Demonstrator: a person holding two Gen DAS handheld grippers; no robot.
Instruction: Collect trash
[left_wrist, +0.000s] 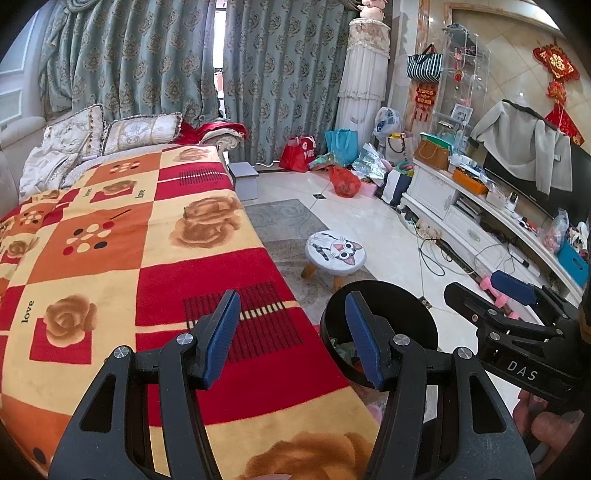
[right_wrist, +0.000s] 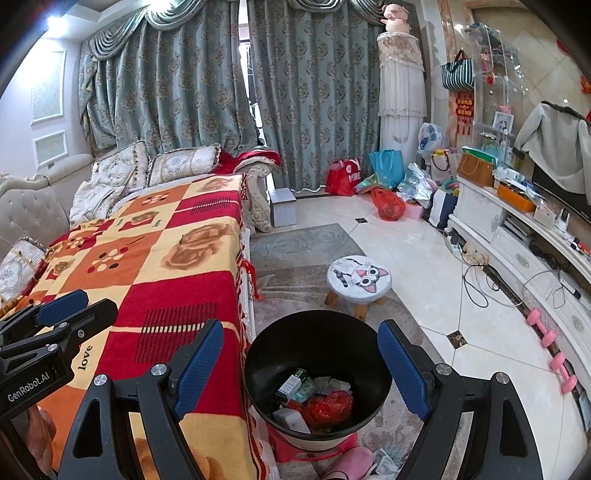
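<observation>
A black round trash bin (right_wrist: 258, 354) stands on the floor beside the sofa. It holds a crumpled red bag (right_wrist: 328, 406), a small carton (right_wrist: 291, 384) and other scraps. My right gripper (right_wrist: 301, 369) hangs above the bin's mouth, open, with nothing between its blue pads. My left gripper (left_wrist: 291, 339) is open and empty over the edge of the red and orange blanket (left_wrist: 147, 240), with the bin (left_wrist: 417, 314) just to its right. The right gripper (left_wrist: 491, 295) shows at the right edge of the left wrist view. The left gripper (right_wrist: 74, 310) shows at the left edge of the right wrist view.
A cat-face stool (right_wrist: 358, 277) stands just beyond the bin on a grey rug. A white TV cabinet (right_wrist: 517, 258) runs along the right, with cables and pink dumbbells (right_wrist: 554, 350) at its foot. Bags (right_wrist: 386, 203) pile up by the curtain. A pink slipper (right_wrist: 351, 465) lies beside the bin.
</observation>
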